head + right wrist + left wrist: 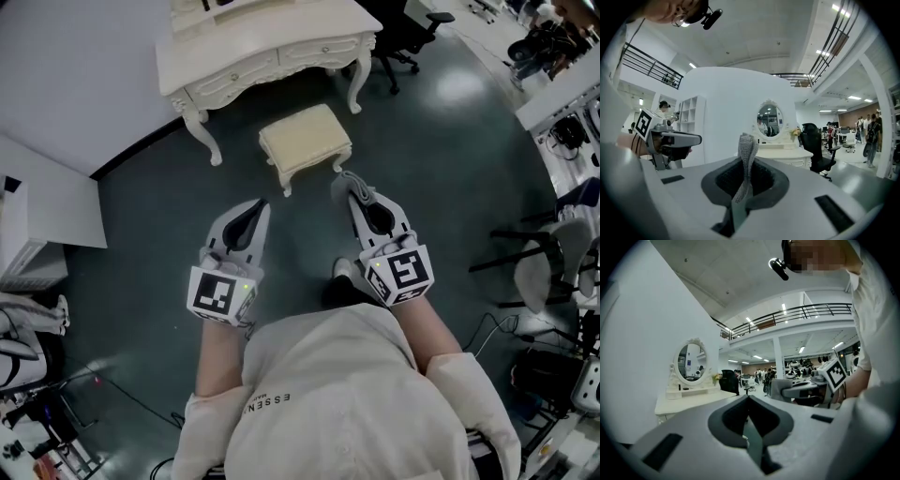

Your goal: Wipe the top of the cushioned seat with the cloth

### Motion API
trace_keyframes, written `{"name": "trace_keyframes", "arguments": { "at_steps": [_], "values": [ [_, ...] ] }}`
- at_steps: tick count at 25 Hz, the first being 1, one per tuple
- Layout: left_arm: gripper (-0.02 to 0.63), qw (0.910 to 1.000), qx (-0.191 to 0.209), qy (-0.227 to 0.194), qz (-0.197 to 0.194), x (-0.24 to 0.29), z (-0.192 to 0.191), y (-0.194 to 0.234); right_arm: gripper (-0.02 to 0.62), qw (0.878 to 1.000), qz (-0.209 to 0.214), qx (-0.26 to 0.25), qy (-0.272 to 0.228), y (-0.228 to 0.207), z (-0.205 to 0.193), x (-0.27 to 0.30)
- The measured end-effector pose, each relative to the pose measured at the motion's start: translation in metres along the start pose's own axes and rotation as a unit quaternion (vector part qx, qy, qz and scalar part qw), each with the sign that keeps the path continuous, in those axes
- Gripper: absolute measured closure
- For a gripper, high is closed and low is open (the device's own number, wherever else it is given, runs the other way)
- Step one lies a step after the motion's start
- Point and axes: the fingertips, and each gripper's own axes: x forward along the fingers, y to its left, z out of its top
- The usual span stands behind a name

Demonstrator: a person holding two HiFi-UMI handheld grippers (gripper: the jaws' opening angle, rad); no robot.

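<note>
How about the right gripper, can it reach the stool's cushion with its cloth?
Probably yes: the right gripper, shut on the cloth, hangs near the cushioned seat; its top is bare, nothing between.

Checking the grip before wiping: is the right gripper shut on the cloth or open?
Shut: the right gripper pinches the grey cloth between its jaws, a fold sticking up.

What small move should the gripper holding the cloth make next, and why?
Probably carry the right gripper forward and down onto the cream cushioned seat: its jaws pinch the grey knitted cloth, but it is held short of the seat.
</note>
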Motion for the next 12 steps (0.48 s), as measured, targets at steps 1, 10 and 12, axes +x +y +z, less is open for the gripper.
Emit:
{"name": "trace_keyframes", "arguments": {
  "at_steps": [1, 10, 12],
  "values": [
    [0.604, 1.0000, -0.002, 0.001, 0.006, 0.017, 0.001, 0.000, 0.569, 1.000, 0.007, -0.001, 0.003, -0.016, 0.000, 0.008],
    [0.604, 0.9975, -0.029, 0.019, 0.061, 0.131, -0.008, 0.002, 0.569, 0.997, 0.073, -0.009, 0.030, -0.125, -0.013, 0.068],
    [0.604, 0.9965, -0.036, 0.026, 0.070, 0.147, -0.016, 0.009, 0.569, 0.996, 0.080, -0.008, 0.035, -0.140, -0.021, 0.086]
  ]
}}
